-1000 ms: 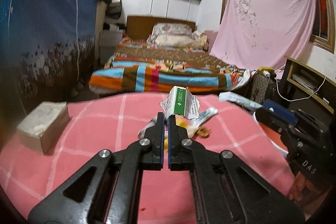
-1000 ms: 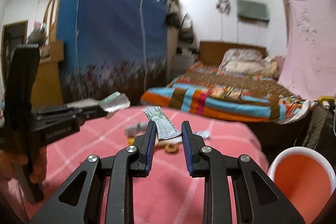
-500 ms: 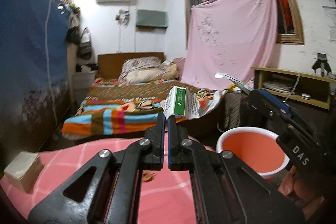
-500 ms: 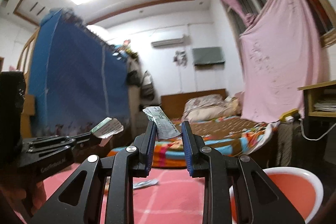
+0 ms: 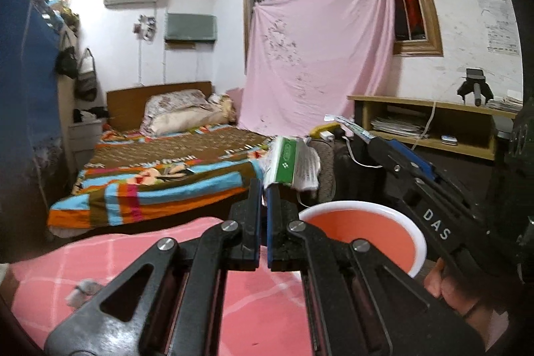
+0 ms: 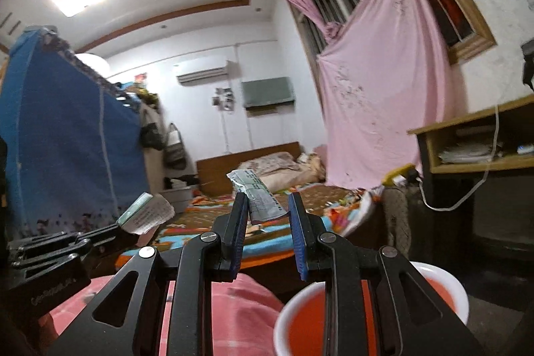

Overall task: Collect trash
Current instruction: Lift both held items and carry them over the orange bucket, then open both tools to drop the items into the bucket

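Note:
My left gripper is shut on a crumpled green-and-white carton, held up just left of the bucket's rim. The orange bucket with a white rim stands beside the pink checked table. My right gripper is shut on a crumpled white printed wrapper and hangs above the near rim of the bucket. In the right wrist view the left gripper reaches in from the left with the carton. In the left wrist view the right gripper crosses above the bucket with the wrapper.
One small scrap lies on the pink cloth. A bed with a striped blanket sits beyond the table. A wooden shelf desk is at the right, a blue wardrobe at the left. A person's hand grips the right tool.
Both grippers swung right, away from the tabletop litter and over towards the bucket, each still carrying its piece. The bucket has come to the front of both views.

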Demonstrator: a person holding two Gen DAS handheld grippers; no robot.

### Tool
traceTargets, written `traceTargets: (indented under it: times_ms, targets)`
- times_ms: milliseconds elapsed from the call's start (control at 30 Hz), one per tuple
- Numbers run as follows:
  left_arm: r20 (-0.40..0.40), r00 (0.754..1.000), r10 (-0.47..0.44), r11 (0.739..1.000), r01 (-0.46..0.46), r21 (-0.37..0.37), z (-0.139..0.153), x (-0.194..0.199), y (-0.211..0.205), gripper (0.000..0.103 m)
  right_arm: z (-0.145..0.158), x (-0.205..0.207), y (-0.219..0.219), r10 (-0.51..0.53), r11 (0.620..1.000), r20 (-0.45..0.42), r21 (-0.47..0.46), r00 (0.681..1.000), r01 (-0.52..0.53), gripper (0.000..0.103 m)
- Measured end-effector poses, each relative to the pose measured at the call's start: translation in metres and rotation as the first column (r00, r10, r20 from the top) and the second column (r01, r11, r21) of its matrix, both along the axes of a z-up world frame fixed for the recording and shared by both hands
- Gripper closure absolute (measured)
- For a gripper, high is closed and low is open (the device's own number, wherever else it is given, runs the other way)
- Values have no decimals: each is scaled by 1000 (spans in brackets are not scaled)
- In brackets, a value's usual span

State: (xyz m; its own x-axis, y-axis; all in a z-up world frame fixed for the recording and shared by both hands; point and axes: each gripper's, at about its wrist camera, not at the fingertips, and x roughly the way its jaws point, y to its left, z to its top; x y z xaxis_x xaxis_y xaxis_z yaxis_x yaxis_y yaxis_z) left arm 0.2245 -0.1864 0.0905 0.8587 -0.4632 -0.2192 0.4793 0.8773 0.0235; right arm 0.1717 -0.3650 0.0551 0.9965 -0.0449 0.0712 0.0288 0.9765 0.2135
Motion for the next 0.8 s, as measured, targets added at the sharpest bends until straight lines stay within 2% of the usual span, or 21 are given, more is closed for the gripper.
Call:
traceTargets:
  times_ms: [200,433,700,800]
  targets:
    - [-111,992,-57,998,56,-9,-14,20,-27,103,-8,6,-23,-51,997,-60,55,997,54,80]
    - [-231,966,-116,993,118,-3,-29,41,-66,103,-22,19,-43,-78,989,-167,112,983,97,80]
    - [-369,918,-144,989,146,-21,-52,65,-90,103,-34,23,-58,-96,976,-256,167,962,142,79]
    - [-423,892,-158,986,162,-25,-60,70,-95,103,-38,24,-65,-103,969,-283,186,954,160,78]
